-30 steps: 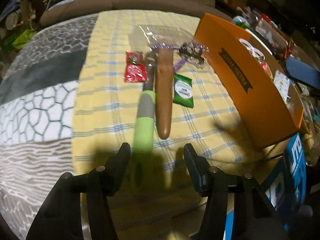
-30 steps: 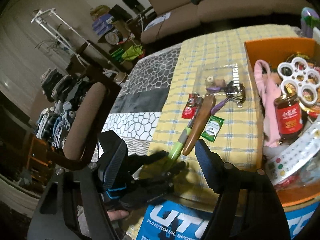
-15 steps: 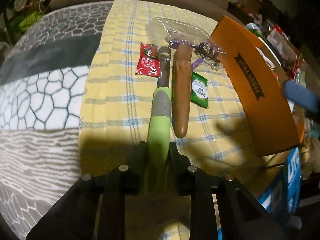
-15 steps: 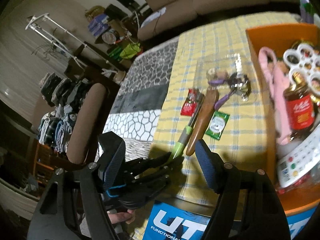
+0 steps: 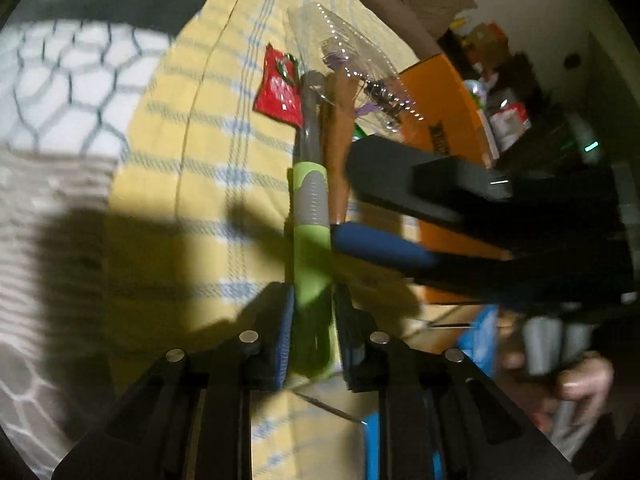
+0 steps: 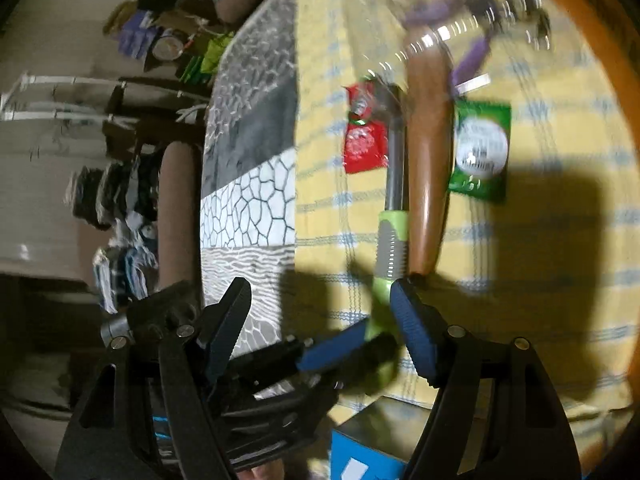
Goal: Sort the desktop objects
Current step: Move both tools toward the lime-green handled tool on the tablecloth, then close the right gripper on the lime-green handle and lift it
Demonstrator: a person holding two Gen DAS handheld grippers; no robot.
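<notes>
1. Green-handled tool (image 5: 310, 240) lying lengthwise on the yellow checked cloth (image 5: 224, 184) over the surface, just beside the brown wooden handle (image 5: 338, 152); red sachet (image 5: 280, 92) touching its grey shaft on the far side; green sachet (image 6: 482, 148) sitting beyond the wooden handle; orange box (image 5: 444, 120) standing near, to the right in the left wrist view.

2. Clamping the near end of the tool's handle in the left gripper (image 5: 312, 320); fingers (image 5: 282, 332) pressing on both sides of the green grip, so judging the pick-up stage of sorting to be under way, with lifting not yet done.

3. Hovering the right gripper (image 6: 320, 300) low over the same handle, fingers (image 6: 412, 332) spread wide and grasping nothing; one of them sitting just beside the green handle.

4. Pointing both grippers steeply down at the cloth, rolled to one side, crossing close to each other; hand (image 5: 576, 388) gripping the right tool's grip at the frame's edge.

5. Probably calling next for lifting the tool clear without dragging the wooden handle or the red sachet, then carrying it toward the box; blurring in both views making fine contact hard to confirm.
</notes>
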